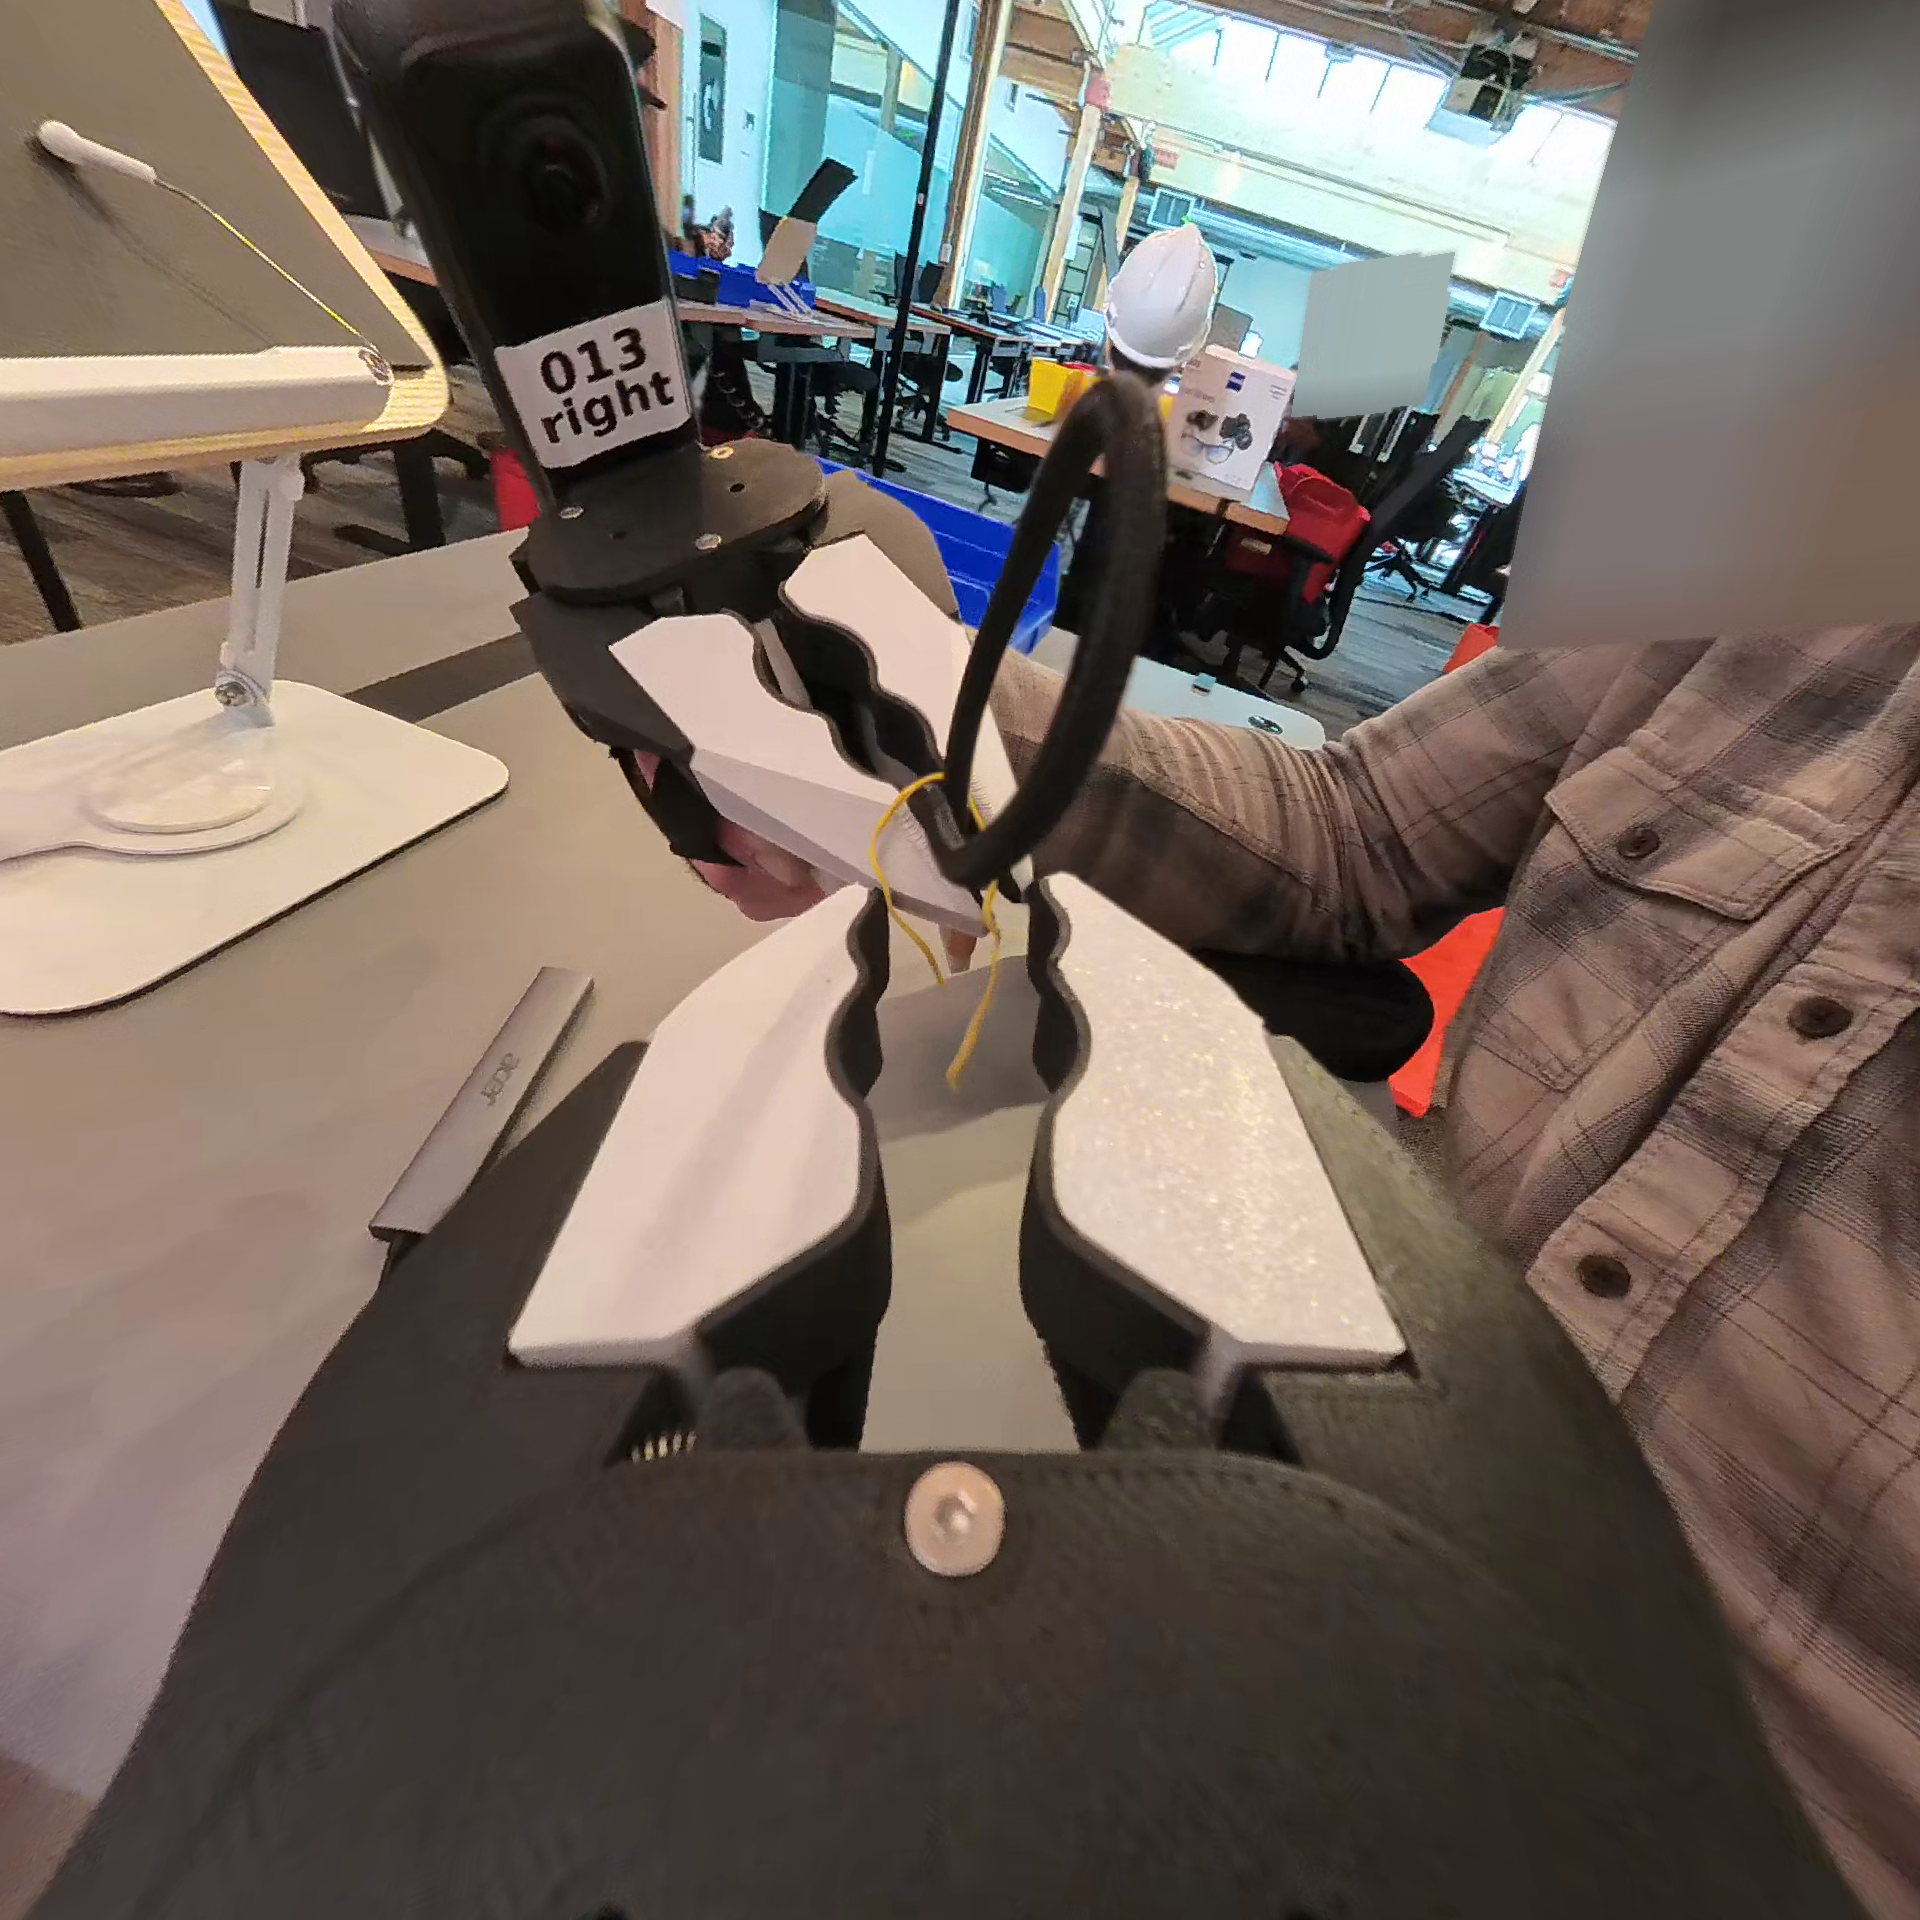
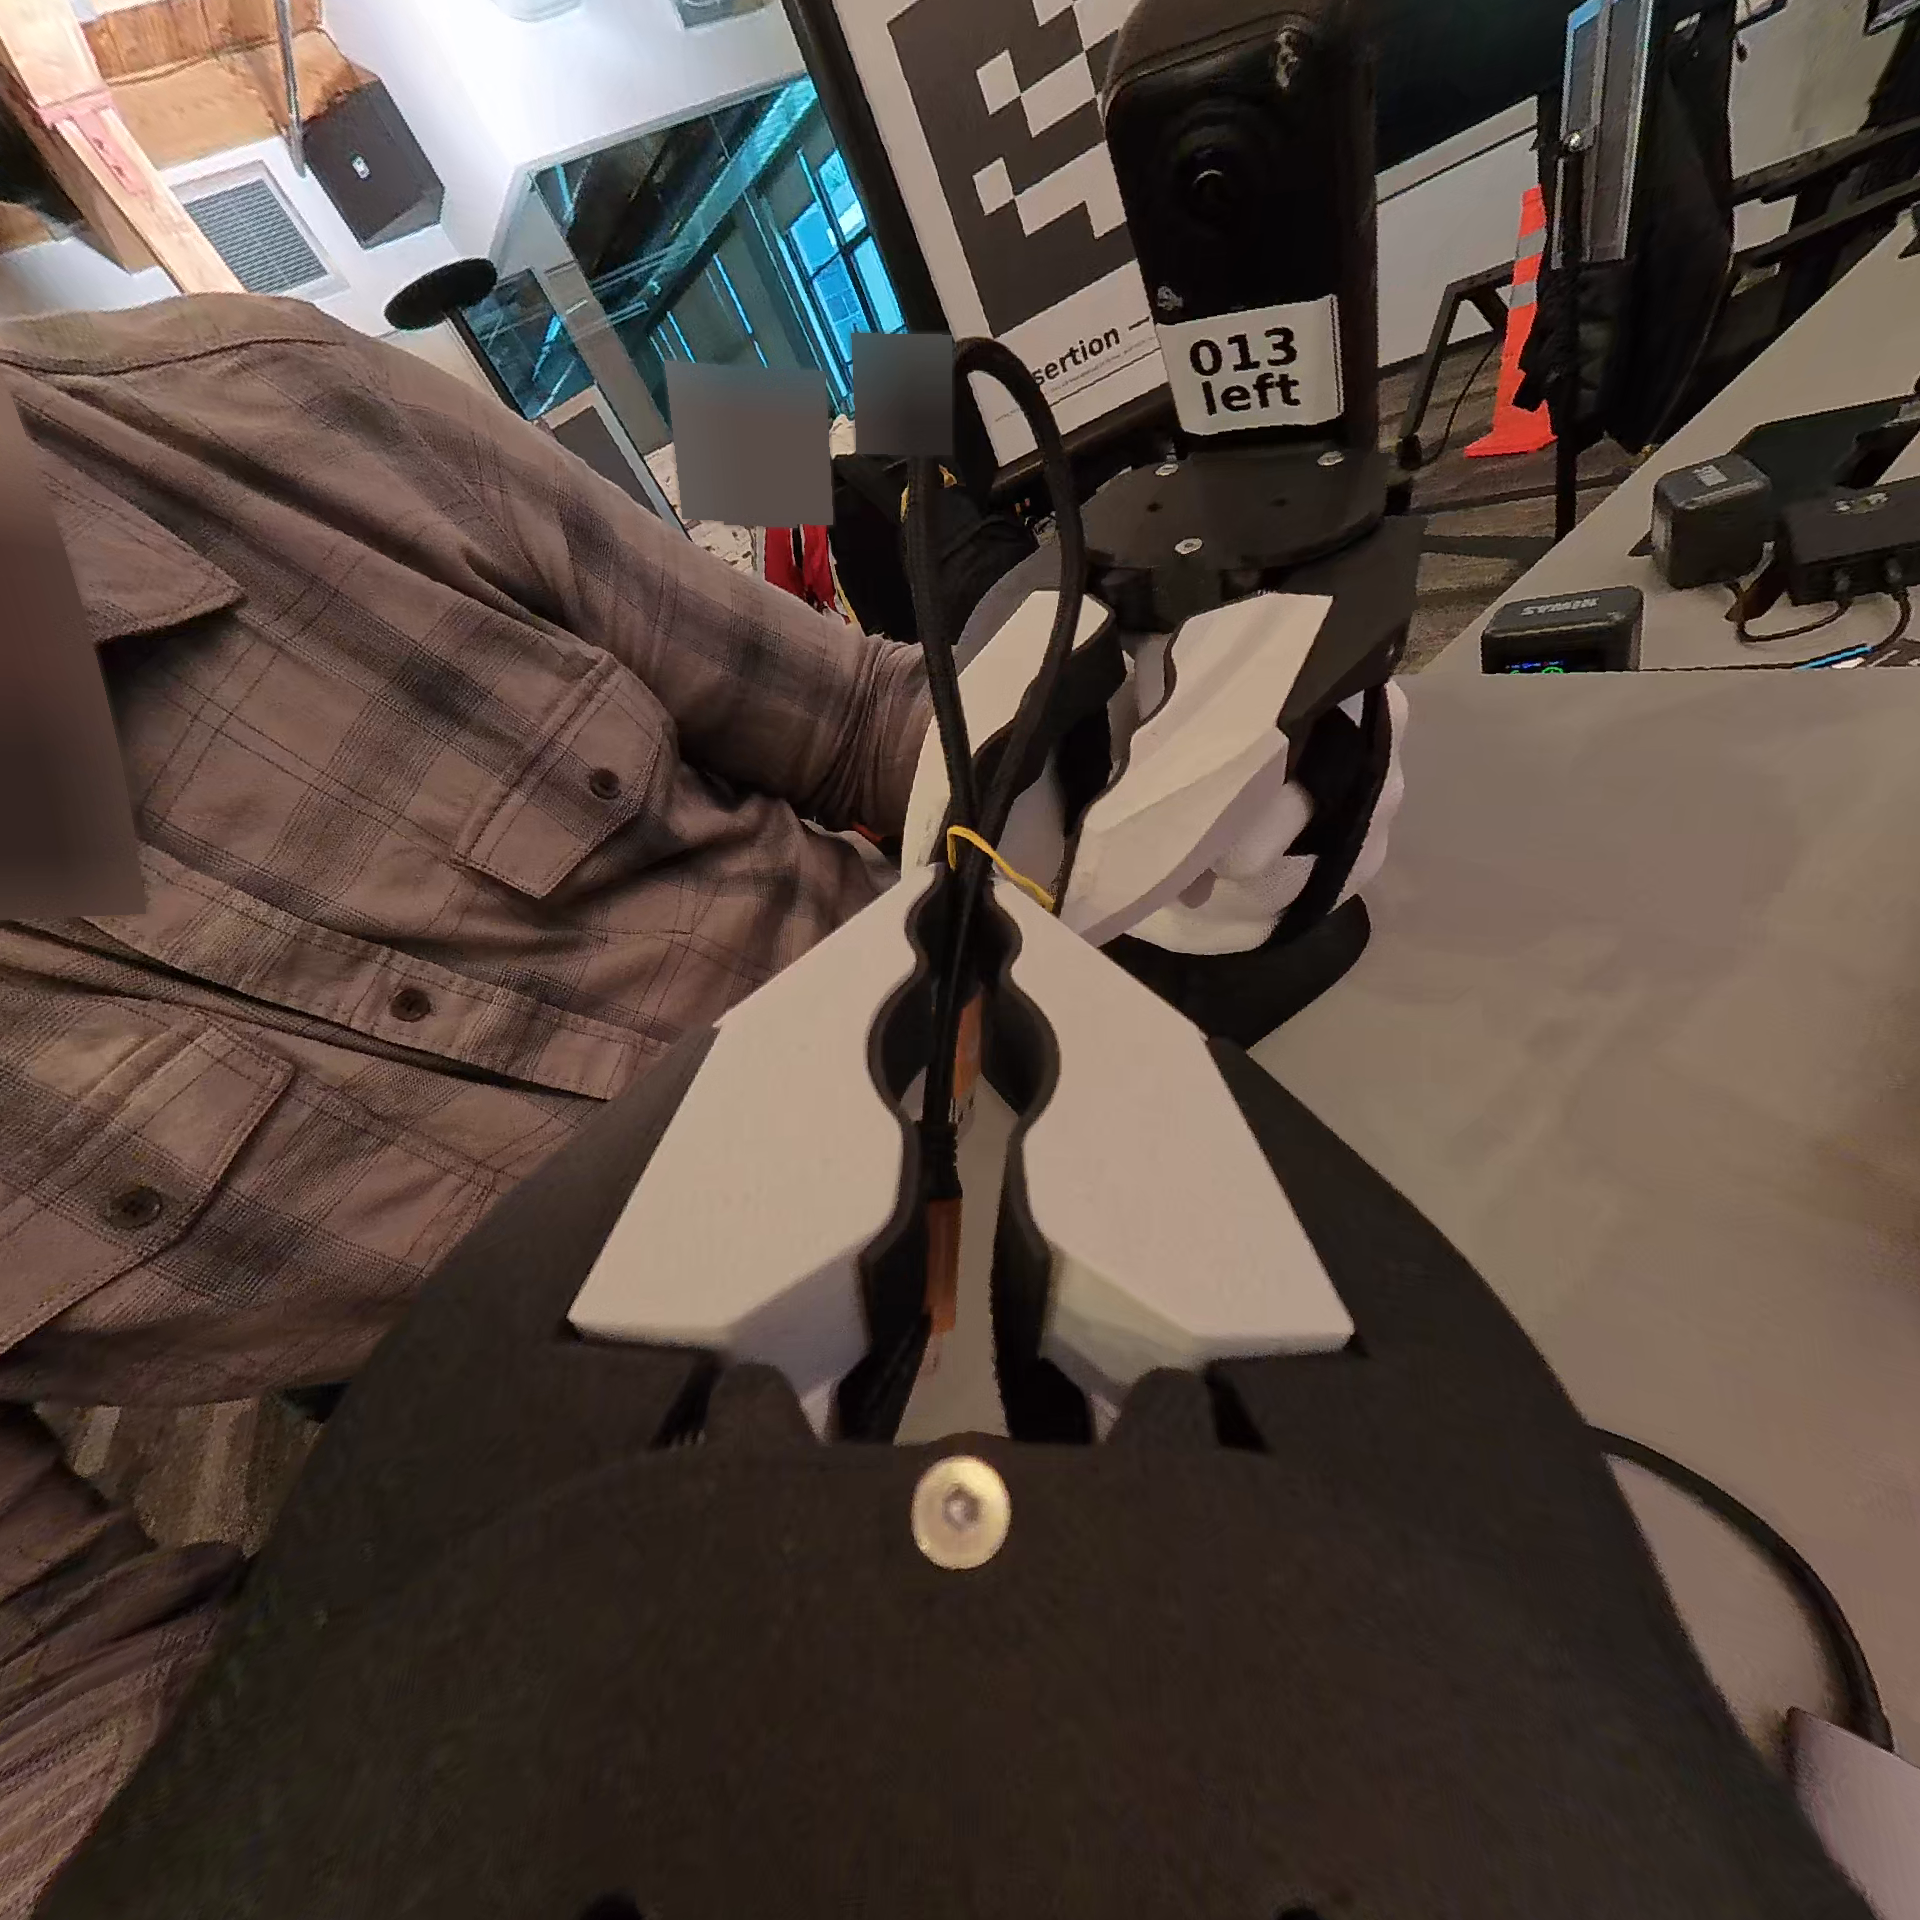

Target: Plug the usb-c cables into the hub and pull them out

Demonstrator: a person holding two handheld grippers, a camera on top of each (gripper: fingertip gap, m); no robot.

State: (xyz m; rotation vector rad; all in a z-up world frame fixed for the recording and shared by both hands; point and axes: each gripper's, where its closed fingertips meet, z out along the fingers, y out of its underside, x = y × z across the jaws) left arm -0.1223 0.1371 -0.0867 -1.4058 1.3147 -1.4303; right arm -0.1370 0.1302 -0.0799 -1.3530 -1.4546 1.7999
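A slim grey hub (image 1: 488, 1101) lies on the grey table (image 1: 208, 1247), left of my left gripper. My right gripper (image 1: 985, 906) is shut on a bundled black braided cable (image 1: 1132, 582) bound with a yellow twist tie (image 1: 914, 821), held above the table. In the right wrist view the right gripper (image 2: 961, 883) clamps the cable (image 2: 940, 644), with copper-coloured plug ends (image 2: 943, 1268) between its fingers. My left gripper (image 1: 956, 914) is open and empty, its tips just in front of the right gripper's tips. It also shows in the right wrist view (image 2: 1023, 852).
A white laptop stand (image 1: 208, 790) with a device on it stands at the left. A person in a plaid shirt (image 1: 1662, 935) is close on the right. Black boxes (image 2: 1704, 520) sit at the table's far edge. A thin black cable (image 2: 1818, 1579) lies on the table. My two grippers' fingertips are within a few centimetres of each other. The slim grey hub (image 1: 488, 1101) sits 20 centimeters or so from the ends of my left fingers.
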